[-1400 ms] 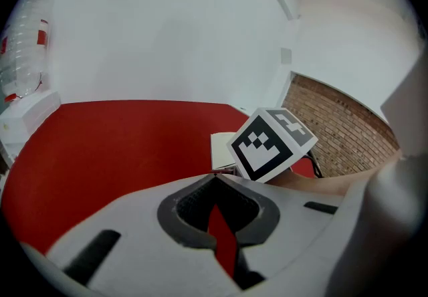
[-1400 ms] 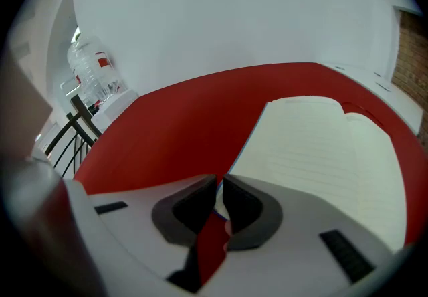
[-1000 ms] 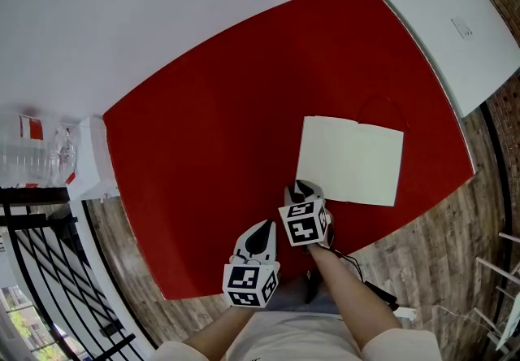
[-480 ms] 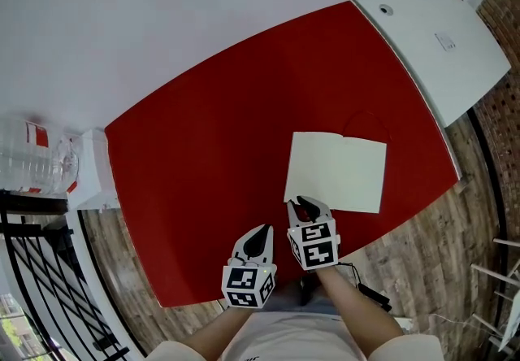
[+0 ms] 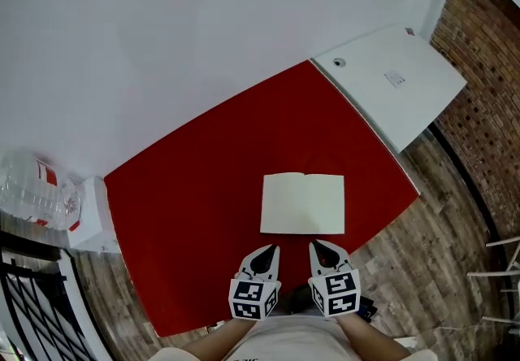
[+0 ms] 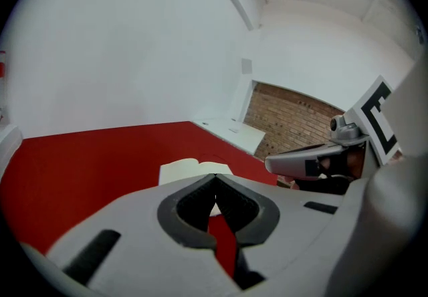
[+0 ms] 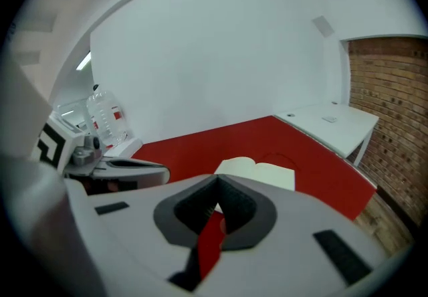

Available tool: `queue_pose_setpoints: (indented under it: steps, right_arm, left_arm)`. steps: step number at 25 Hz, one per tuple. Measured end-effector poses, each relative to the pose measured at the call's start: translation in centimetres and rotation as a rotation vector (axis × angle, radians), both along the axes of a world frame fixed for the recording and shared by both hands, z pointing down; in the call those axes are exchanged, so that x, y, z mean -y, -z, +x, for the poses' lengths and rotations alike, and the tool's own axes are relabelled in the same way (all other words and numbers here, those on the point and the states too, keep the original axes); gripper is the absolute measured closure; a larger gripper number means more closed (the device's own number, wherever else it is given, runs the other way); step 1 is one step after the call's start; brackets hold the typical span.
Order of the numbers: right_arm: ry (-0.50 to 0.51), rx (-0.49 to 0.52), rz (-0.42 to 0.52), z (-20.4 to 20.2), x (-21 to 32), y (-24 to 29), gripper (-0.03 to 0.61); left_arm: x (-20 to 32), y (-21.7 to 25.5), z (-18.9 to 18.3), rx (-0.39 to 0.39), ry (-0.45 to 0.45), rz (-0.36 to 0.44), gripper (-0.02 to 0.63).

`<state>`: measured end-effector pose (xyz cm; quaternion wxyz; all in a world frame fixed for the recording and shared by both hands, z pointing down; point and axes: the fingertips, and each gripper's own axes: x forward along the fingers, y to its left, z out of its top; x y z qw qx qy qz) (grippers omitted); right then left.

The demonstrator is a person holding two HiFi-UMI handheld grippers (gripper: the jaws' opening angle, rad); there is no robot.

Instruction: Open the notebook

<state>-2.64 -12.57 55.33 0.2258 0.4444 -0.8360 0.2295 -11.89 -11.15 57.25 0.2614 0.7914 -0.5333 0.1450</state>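
Note:
The notebook (image 5: 302,203) lies open and flat on the red table (image 5: 195,189), its cream pages facing up. Both grippers hover side by side at the table's near edge, short of the notebook. My left gripper (image 5: 266,252) is shut and holds nothing. My right gripper (image 5: 320,247) is likewise shut and empty. In the left gripper view the notebook (image 6: 195,169) shows just past the closed jaw tips of the left gripper (image 6: 215,179), with the right gripper (image 6: 314,159) alongside. In the right gripper view the notebook (image 7: 257,172) lies beyond the closed tips of the right gripper (image 7: 217,182).
A white table (image 5: 390,91) adjoins the red one at the far right. A clear water bottle (image 5: 32,189) and a white stand (image 5: 89,217) are at the left. Brick wall (image 5: 479,67) and wood floor (image 5: 443,221) lie to the right.
My right gripper has drawn back from the notebook's near edge to beside the left gripper. The head view has shifted, so the notebook appears farther left and smaller.

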Motion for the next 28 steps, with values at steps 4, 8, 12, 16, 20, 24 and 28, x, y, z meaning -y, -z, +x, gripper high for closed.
queue_pose_setpoints:
  steps: [4, 8, 12, 16, 20, 24, 28]
  right_arm:
    - [-0.081, 0.002, 0.043, 4.5, -1.6, 1.9, 0.572]
    - [-0.156, 0.030, 0.046, 7.1, -2.8, 2.0, 0.572]
    - [-0.185, 0.042, 0.077, 8.3, -2.4, 3.0, 0.572]
    - [-0.205, 0.040, 0.083, 9.4, -1.8, 3.1, 0.572]
    - [-0.198, 0.048, 0.080, 9.6, -1.6, 3.0, 0.574]
    - [-0.183, 0.057, 0.087, 8.9, -1.5, 3.3, 0.574]
    - [-0.163, 0.061, 0.087, 8.1, -1.5, 3.3, 0.574]
  left_arm:
    - [0.3, 1.4, 4.2, -0.027, -0.064, 0.006, 0.609]
    - [-0.4, 2.0, 7.5, -0.047, -0.116, 0.006, 0.609]
    - [-0.5, 2.6, 9.5, -0.032, -0.162, 0.026, 0.609]
    - [-0.2, 3.2, 10.6, -0.036, -0.181, 0.038, 0.609]
    - [0.2, 3.7, 10.7, -0.022, -0.171, 0.057, 0.609]
    - [0.4, 4.0, 9.9, -0.014, -0.150, 0.066, 0.609]
    - [0.5, 4.1, 9.2, -0.013, -0.132, 0.069, 0.609]
